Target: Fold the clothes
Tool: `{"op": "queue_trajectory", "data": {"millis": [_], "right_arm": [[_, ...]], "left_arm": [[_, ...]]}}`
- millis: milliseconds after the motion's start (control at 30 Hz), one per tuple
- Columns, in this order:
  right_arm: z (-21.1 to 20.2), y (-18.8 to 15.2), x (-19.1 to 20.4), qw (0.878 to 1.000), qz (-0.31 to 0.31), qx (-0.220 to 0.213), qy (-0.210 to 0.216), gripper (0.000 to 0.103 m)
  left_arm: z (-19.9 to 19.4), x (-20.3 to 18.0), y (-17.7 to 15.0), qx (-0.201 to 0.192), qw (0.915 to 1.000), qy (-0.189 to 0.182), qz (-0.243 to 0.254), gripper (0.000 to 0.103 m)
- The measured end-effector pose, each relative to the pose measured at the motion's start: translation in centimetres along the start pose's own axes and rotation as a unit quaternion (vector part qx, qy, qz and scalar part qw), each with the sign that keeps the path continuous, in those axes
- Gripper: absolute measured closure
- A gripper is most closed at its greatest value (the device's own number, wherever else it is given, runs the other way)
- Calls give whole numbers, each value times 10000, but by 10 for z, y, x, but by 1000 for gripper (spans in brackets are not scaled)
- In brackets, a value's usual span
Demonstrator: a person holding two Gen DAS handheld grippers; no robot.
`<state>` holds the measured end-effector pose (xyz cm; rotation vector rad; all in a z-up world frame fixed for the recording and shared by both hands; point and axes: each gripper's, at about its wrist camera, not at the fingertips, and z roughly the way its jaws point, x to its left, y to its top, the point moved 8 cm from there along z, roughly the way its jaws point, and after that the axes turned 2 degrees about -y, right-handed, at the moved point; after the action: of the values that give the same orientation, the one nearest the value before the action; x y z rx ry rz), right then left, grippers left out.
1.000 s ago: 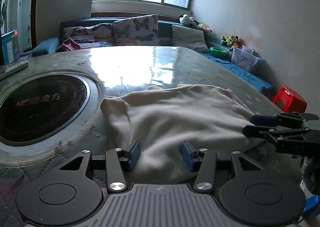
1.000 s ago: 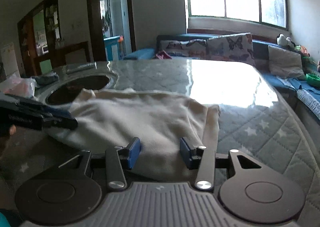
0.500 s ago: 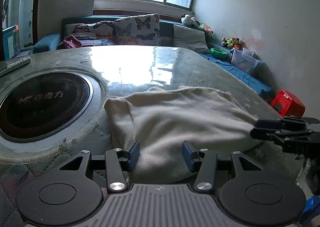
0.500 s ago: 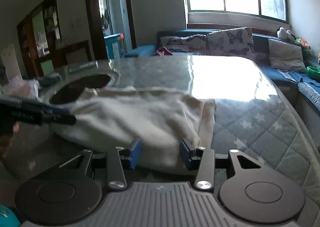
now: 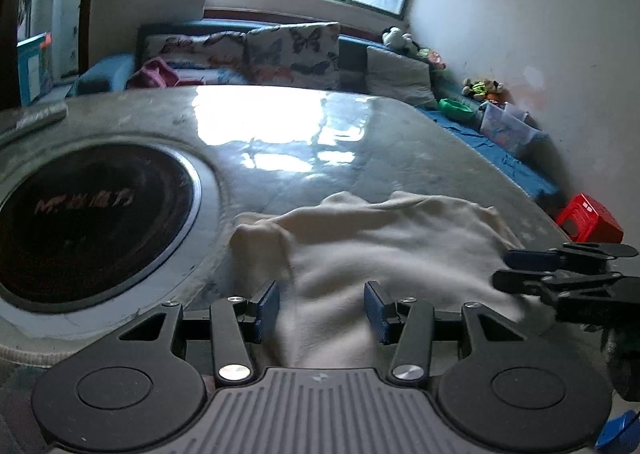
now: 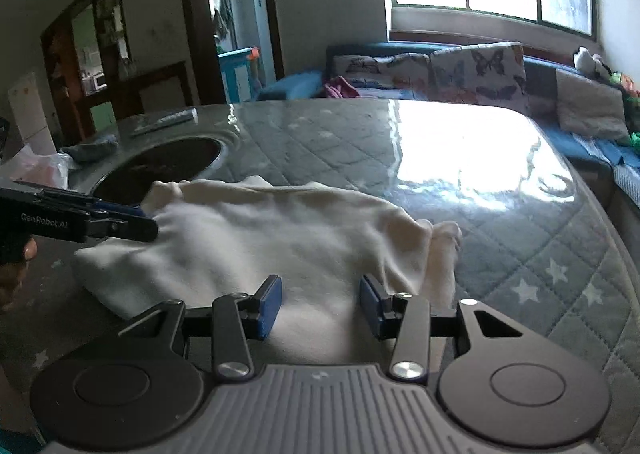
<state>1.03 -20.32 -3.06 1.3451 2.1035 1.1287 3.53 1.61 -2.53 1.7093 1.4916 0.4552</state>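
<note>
A: Biggest thing first. The table (image 5: 304, 141), grey quilted cover with star prints, glossy sheet on top throwing window glare, runs far ahead of both sets of fingers.

B: And the garment?

A: The cream garment (image 5: 384, 250) lies on the table's near part, directly ahead of and passing between the left gripper (image 5: 322, 306) fingers. Soft, fleecy-looking cloth, rumpled, not flat: ridges across the top, far edge wavy. In the right wrist view the same garment (image 6: 272, 238) sits ahead of and between the right gripper (image 6: 319, 306) fingers, with one side bunched into a drooping fold just beyond the right-hand finger.

B: Finger state?

A: Left gripper: blue pads spread wide, cloth in the gap, neither pad pressing it. Right gripper: same, wide apart, nothing pinched. Each gripper also shows side-on in the other's view, at the garment's edge; whether it touches the cloth, cannot tell.

B: Anything else?

A: A dark round inset (image 5: 92, 217) in the table, off to the left of the left fingers, faint lettering on it, close to the garment's left corner but apart. A sofa (image 6: 440, 69) with butterfly cushions far beyond the fingers. A small red stool (image 5: 590, 217) right of the left fingers, past the table edge.
</note>
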Motion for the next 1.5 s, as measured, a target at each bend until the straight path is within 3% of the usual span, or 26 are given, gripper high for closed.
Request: {"op": "queue_trajectory", "data": {"millis": [267, 433, 567, 800, 1067, 1300, 1500], "right_arm": [[12, 31, -11, 9999, -17, -162, -25, 59], [37, 24, -27, 9995, 212, 99, -223, 59], [28, 24, -34, 9991, 358, -18, -236, 59], [27, 41, -45, 9980, 540, -200, -264, 61], [18, 36, -75, 9947, 900, -100, -491, 87], [27, 33, -73, 9953, 870, 25, -433, 91], [37, 28, -66, 9961, 639, 88, -604, 90]], "left_arm": [[2, 10, 24, -262, 9996, 27, -91, 53], [17, 23, 26, -118, 9995, 238, -154, 53], [19, 35, 21, 5, 9988, 394, -281, 53], [13, 33, 28, -158, 9988, 390, -236, 55], [13, 33, 34, -236, 9988, 420, -130, 73], [13, 34, 30, -183, 9983, 543, -138, 73], [14, 27, 30, -187, 9984, 528, 20, 66]]}}
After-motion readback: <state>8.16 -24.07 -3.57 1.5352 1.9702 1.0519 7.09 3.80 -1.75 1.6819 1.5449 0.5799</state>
